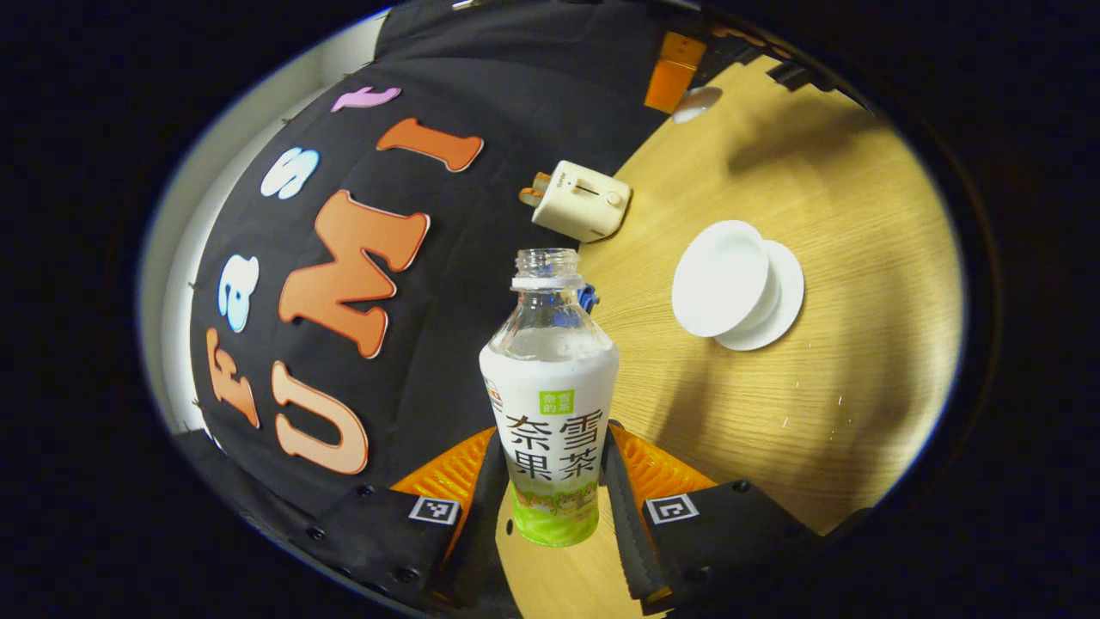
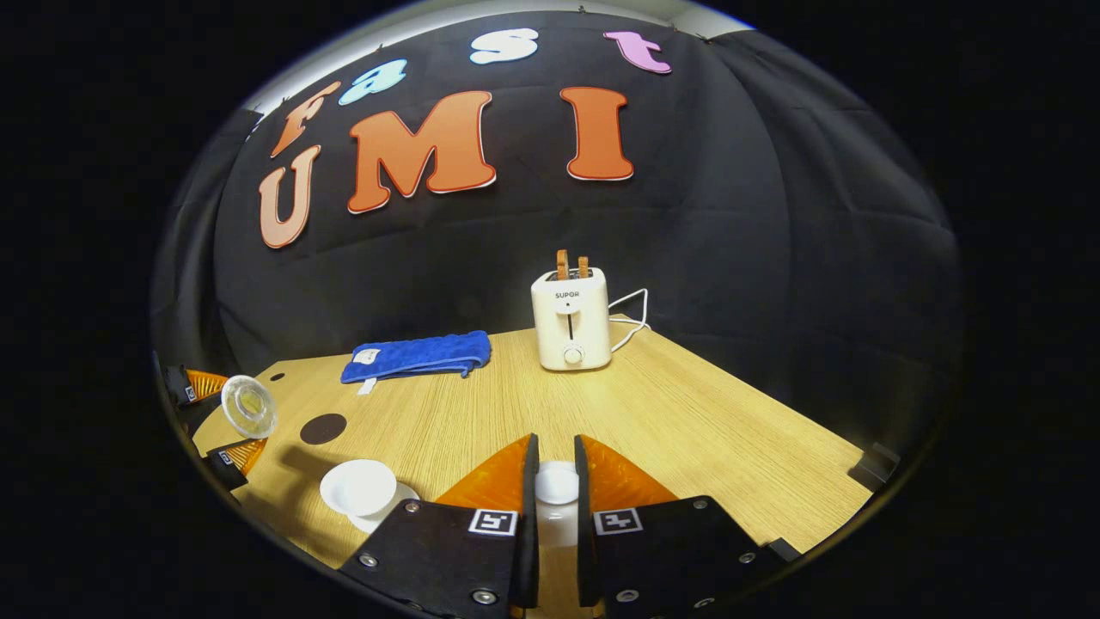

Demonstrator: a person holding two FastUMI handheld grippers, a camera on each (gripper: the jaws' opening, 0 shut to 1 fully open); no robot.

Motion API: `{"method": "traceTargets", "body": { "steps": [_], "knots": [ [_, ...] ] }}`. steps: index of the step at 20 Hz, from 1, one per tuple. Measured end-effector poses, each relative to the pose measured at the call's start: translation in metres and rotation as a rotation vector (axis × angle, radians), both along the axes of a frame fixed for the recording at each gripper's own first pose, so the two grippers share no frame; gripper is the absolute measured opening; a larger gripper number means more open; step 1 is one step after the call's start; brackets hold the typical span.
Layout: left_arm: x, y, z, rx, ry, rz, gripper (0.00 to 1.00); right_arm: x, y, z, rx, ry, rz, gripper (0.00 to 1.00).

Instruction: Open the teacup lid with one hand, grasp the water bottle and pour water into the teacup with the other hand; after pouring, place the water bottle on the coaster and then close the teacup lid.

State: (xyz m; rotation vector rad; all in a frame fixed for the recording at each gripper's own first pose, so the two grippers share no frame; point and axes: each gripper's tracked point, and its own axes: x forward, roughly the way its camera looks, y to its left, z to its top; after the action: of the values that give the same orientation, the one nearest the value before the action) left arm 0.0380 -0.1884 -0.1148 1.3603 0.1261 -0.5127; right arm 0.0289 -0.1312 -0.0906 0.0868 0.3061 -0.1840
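The uncapped water bottle [image 1: 550, 404] is sitting clamped between the left gripper [image 1: 550, 481] jaws, beyond them the open teacup [image 1: 726, 279]. The right gripper [image 2: 556, 490] is pinching the lid [image 2: 556, 481]. Pouring comes next: carrying the mouth over the cup and tilting.

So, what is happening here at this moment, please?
A person works with two hand-held grippers at a wooden table. The left gripper grips an uncapped water bottle, lifted and tilted near the teacup, which sits open on its saucer. The right gripper holds the white teacup lid off to the side. The dark coaster lies bare. A toaster and blue cloth sit behind.
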Motion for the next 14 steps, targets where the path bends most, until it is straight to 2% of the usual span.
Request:
{"method": "traceTargets", "body": {
  "steps": [3, 4, 8, 9, 10, 12, 14],
  "knots": [
    [-0.0002, -0.0045, -0.0026, 0.089, -0.008, -0.044, 0.62, -0.0004, -0.0023, 0.0008, 0.002, -0.001, -0.006, 0.18],
    [0.0027, -0.0064, -0.0031, 0.117, -0.013, -0.057, 0.66, -0.0012, -0.0023, 0.0006, 0.003, -0.001, -0.006, 0.18],
    [0.0057, -0.0068, -0.0078, 0.213, -0.025, -0.095, 0.61, -0.0017, -0.0029, 0.0006, 0.004, 0.0, -0.005, 0.18],
    [0.0059, -0.0066, -0.007, 0.23, -0.027, -0.102, 0.61, -0.0014, -0.0028, 0.0009, 0.004, 0.0, -0.005, 0.18],
    [0.0051, -0.0083, -0.0083, 0.245, -0.03, -0.111, 0.67, -0.0017, -0.0024, 0.0009, 0.004, 0.0, -0.005, 0.18],
    [0.0028, -0.0082, -0.0103, 0.281, -0.035, -0.124, 0.61, -0.002, -0.0024, 0.0005, 0.004, 0.002, -0.005, 0.18],
    [0.0049, -0.0092, -0.0112, 0.325, -0.043, -0.139, 0.64, -0.0023, -0.0021, 0.0, 0.004, 0.003, -0.006, 0.18]
  ]
}}
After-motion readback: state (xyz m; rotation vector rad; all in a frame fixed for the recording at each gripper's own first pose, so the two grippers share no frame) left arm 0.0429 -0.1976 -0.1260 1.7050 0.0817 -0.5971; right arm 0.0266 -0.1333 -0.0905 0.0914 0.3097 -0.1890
